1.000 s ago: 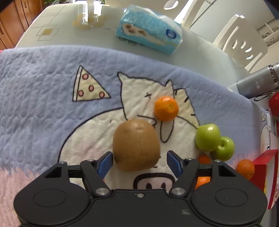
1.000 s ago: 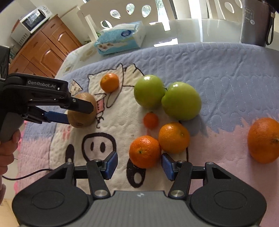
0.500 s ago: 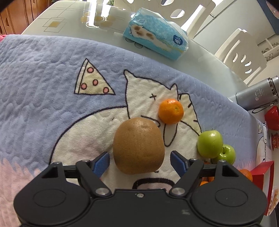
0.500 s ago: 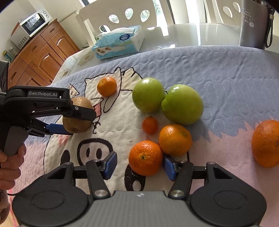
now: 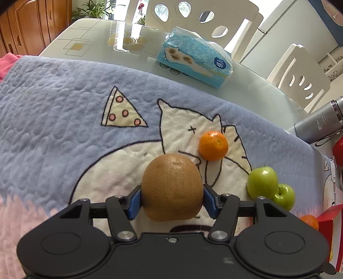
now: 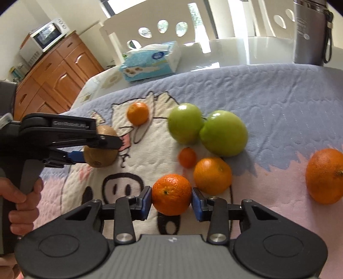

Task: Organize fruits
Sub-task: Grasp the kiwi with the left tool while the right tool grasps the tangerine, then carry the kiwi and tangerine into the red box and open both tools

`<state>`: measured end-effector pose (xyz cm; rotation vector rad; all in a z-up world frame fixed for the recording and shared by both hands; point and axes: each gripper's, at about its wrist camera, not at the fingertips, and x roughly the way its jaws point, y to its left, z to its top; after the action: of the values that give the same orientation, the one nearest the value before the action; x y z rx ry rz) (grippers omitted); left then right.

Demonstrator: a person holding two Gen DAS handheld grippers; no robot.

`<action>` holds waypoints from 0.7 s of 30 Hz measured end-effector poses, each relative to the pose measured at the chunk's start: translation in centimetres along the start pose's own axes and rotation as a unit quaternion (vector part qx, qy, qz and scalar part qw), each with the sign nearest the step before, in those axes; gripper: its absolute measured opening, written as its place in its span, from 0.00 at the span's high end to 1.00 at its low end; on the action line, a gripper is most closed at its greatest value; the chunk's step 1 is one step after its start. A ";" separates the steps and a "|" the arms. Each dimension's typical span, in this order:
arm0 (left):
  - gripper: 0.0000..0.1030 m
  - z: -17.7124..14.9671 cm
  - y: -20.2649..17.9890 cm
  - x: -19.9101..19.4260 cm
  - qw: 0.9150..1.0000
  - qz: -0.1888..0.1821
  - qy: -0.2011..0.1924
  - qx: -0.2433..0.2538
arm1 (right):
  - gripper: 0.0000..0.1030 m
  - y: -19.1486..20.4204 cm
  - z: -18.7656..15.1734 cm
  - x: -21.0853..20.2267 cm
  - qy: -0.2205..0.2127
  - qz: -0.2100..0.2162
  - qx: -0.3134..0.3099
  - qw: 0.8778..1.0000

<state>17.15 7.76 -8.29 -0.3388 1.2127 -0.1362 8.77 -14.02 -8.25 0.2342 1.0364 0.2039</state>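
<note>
My left gripper (image 5: 172, 200) is shut on a brown kiwi (image 5: 172, 187), its blue pads touching both sides; it also shows in the right wrist view (image 6: 100, 150), held just above the cartoon blanket (image 5: 53, 120). My right gripper (image 6: 172, 202) is shut on an orange (image 6: 172, 194). Beyond it lie another orange (image 6: 212, 175), a tiny orange (image 6: 187, 157), two green apples (image 6: 185, 126) (image 6: 224, 133), a small orange (image 6: 137, 113) farther back, and a larger orange (image 6: 324, 175) at the right.
A blue tissue pack (image 5: 194, 62) lies on the glass table (image 5: 96, 43) beyond the blanket. A grey flask (image 6: 308, 32) stands at the back right. A red box (image 5: 331, 225) sits at the right edge. White chairs (image 5: 201, 19) stand behind the table.
Both grippers have closed: the left pads now press the kiwi, the right pads press the orange. The left gripper with the kiwi has risen slightly.
</note>
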 end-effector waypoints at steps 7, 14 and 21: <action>0.33 -1.4 0.3 -2.2 1.000 -0.004 -0.008 -0.014 | 0.60 1.0 0.2 -1.4 -0.012 0.021 -0.013 1.000; 0.33 -3.3 0.2 -4.4 1.000 0.000 -0.017 -0.025 | 0.60 1.1 -0.8 -3.4 -0.020 0.026 -0.018 0.999; 0.33 -5.2 -0.8 -6.1 0.999 0.000 -0.019 -0.035 | 0.60 0.1 -1.9 -5.5 -0.030 0.045 0.002 0.999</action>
<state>10.20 7.73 -4.21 -0.4002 1.1825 -0.0866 4.40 -15.25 -4.61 0.2887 0.9677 0.2745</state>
